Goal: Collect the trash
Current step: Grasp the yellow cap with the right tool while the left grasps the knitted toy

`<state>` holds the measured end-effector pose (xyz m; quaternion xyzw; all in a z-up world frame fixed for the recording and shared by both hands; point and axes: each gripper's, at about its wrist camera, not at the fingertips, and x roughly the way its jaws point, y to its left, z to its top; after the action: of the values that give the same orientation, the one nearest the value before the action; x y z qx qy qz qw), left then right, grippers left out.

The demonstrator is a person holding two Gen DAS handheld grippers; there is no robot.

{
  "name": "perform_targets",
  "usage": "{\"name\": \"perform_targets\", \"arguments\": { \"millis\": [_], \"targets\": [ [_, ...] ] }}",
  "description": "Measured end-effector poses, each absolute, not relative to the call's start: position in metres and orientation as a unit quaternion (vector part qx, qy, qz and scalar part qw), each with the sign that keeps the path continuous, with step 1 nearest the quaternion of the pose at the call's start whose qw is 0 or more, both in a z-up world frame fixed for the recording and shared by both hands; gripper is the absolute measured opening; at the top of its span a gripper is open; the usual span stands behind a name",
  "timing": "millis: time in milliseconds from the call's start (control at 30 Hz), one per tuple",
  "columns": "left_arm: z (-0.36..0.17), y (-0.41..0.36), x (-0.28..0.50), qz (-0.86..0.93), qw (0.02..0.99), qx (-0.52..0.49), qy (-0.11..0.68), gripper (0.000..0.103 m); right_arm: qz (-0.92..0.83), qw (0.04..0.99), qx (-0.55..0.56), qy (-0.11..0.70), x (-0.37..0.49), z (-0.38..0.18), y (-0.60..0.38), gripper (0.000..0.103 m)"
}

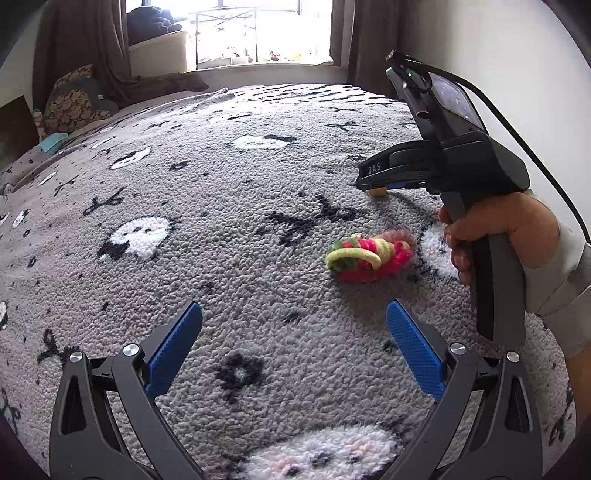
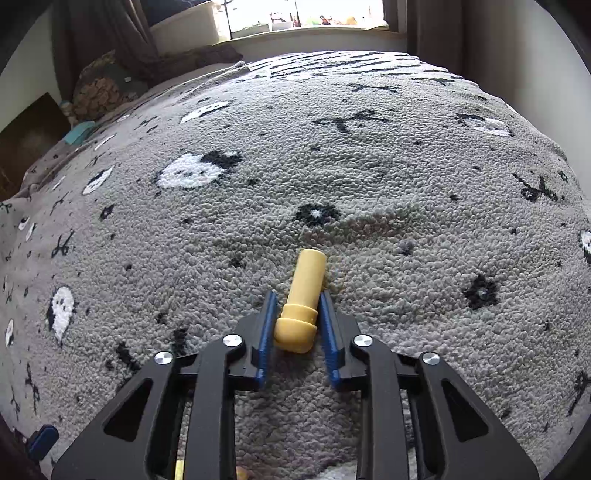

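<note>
A small yellow plastic tube (image 2: pixel 302 303) with a wider cap lies on the grey patterned rug (image 2: pixel 332 166). My right gripper (image 2: pixel 298 300) is closed on it, its blue pads on either side of the tube near the cap. In the left wrist view the right gripper (image 1: pixel 373 184) shows at the right, low on the rug, with the yellow tube (image 1: pixel 379 191) just under its tip. A bundle of pink, green and yellow hair ties (image 1: pixel 369 254) lies on the rug (image 1: pixel 221 221). My left gripper (image 1: pixel 294 314) is open and empty, above the rug, short of the bundle.
Pillows (image 1: pixel 74 99) and a teal item (image 1: pixel 53 142) lie at the rug's far left. A window (image 1: pixel 258 29) with brown curtains and a white wall (image 1: pixel 480 55) stand behind. A hand holds the right gripper's handle (image 1: pixel 495 280).
</note>
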<state>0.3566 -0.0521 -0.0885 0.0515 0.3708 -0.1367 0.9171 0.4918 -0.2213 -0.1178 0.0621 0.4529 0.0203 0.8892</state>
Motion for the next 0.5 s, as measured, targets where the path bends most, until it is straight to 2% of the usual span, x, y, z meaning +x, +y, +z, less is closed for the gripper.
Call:
{"name": "perform_targets", "arguments": {
  "millis": [500],
  "targets": [
    [-0.103,-0.121,0.404,-0.129,0.907,0.046,0.398,0.095,0.009,0.908,-0.018,0.419,0.428,-0.077,-0.309,0.022]
  ]
}}
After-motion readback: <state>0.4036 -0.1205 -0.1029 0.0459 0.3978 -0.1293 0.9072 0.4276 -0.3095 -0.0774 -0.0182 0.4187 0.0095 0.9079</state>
